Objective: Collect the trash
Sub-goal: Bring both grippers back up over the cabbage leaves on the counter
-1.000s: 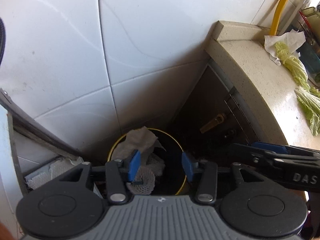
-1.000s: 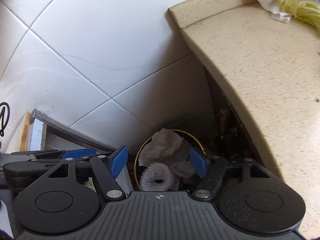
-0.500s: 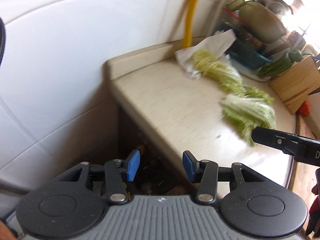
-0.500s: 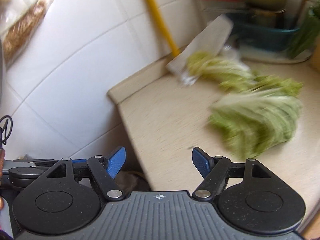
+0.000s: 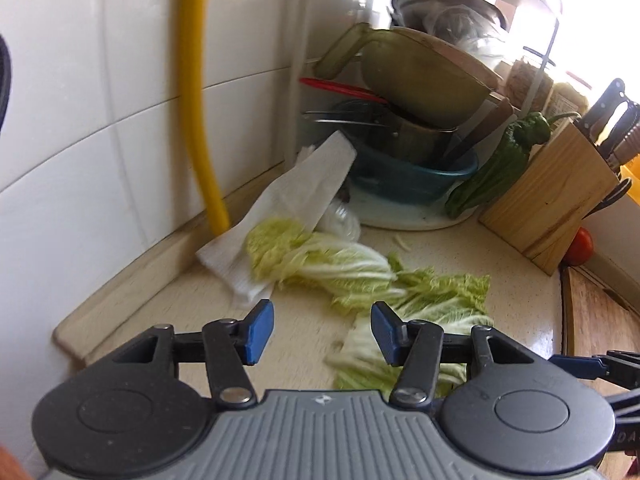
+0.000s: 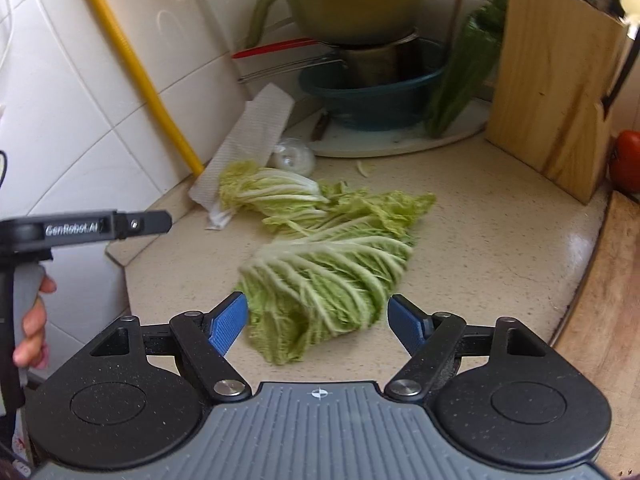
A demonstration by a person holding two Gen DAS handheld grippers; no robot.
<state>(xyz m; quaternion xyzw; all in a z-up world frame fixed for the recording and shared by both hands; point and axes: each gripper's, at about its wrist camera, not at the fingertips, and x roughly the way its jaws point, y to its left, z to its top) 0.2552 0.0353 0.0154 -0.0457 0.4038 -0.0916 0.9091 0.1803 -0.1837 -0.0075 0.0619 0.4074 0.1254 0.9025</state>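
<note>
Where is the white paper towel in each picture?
Left wrist view: the paper towel lies at the middle, leaning up from the counter by the wall, its low end under the cabbage leaves.
Right wrist view: the paper towel is upper left of middle, behind the cabbage leaves.
Shared landmark: the yellow hose just left of it.

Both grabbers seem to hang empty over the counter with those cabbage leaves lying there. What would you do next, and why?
Probably lower the right gripper onto the nearest cabbage leaf and close on it. Its jaws have just been opening, nothing is between them, and that leaf lies loose on the counter right ahead of them. The left gripper, also empty with jaws opening, could then take the paper towel.
</note>
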